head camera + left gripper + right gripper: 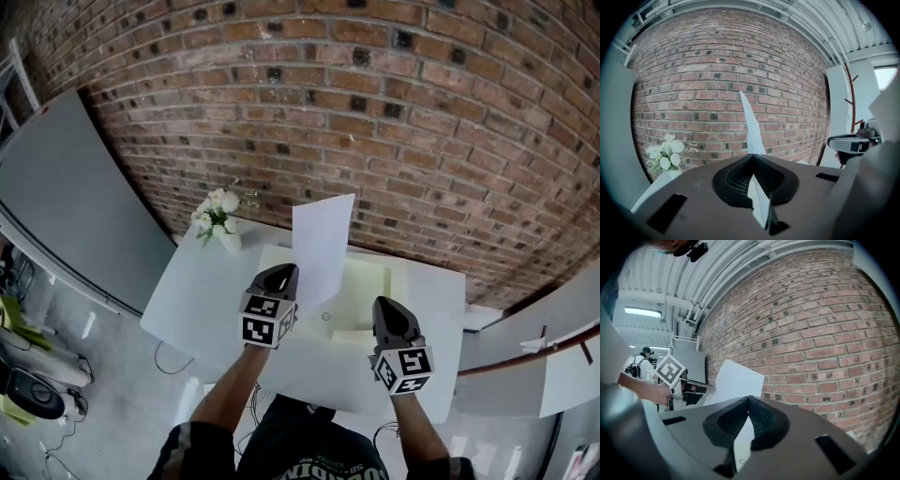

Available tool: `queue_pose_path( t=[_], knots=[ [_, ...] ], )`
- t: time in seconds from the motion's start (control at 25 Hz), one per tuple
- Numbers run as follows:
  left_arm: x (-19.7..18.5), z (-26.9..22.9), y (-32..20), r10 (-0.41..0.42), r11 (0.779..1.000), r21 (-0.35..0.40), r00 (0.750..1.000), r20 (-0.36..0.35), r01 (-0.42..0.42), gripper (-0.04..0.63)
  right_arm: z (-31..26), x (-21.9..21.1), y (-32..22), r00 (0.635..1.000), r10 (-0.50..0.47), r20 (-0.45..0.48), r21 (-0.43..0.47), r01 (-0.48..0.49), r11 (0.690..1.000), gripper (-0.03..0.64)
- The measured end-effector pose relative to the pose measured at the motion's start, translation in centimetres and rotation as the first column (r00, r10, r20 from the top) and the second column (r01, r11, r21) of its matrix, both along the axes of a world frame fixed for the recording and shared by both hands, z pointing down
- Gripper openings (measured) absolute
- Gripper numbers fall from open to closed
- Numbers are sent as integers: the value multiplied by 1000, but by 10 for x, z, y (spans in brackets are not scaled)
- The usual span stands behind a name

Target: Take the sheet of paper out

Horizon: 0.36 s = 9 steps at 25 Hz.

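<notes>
Sheet of paper [322,246] stands upright, pinched in the left claw [285,272]; right claw [384,304] near level, closed, empty.

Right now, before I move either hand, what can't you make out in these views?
- Sheet of paper: its lower left corner, head view, hidden behind the left gripper.
- Tray: whether more paper lies inside, head view; partly covered by the sheet, and too small to tell.
- Table: right gripper view, blocked by the right gripper body.
</notes>
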<state>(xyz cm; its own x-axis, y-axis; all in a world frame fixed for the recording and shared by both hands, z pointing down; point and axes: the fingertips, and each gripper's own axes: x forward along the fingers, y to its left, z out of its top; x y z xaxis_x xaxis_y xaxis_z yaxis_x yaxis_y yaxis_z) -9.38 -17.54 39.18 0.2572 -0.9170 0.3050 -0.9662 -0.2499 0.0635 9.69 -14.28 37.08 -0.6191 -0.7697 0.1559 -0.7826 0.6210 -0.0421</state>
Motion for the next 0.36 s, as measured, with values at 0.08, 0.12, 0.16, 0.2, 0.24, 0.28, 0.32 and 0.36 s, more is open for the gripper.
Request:
queue_pose_path(
  t=[0.08, 0.12, 0.16, 0.2, 0.24, 0.28, 0.32, 0.36],
  knots=[
    [2, 2, 0, 0, 1000, -3, 1000, -2, 0, 11, 1, 1, 0, 1000, -2, -3, -1, 2, 1000, 69],
    [3, 3, -1, 1, 1000, -4, 1000, -3, -1, 11, 1, 1, 0, 1000, -5, -5, -2, 5, 1000, 69],
    [4, 3, -2, 2, 1000, -4, 1000, -4, -2, 11, 2, 2, 0, 1000, -7, -8, -3, 7, 1000, 69],
    [4, 4, -2, 3, 1000, -5, 1000, -5, -3, 11, 3, 1, 0, 1000, -9, -11, -5, 9, 1000, 69],
    [4, 4, -3, 4, 1000, -6, 1000, -5, -4, 11, 4, 1, 0, 1000, -11, -12, -6, 11, 1000, 68],
    [4, 5, -3, 6, 1000, -8, 1000, -5, -6, 11, 5, 0, 0, 1000, -12, -13, -9, 12, 1000, 69],
    [4, 6, -3, 7, 1000, -10, 1000, -5, -7, 11, 7, 0, 0, 1000, -13, -14, -12, 13, 1000, 69],
    [4, 7, -3, 8, 1000, -12, 1000, -5, -8, 11, 8, 0, 1, 1000, -14, -14, -14, 14, 1000, 69]
  ],
)
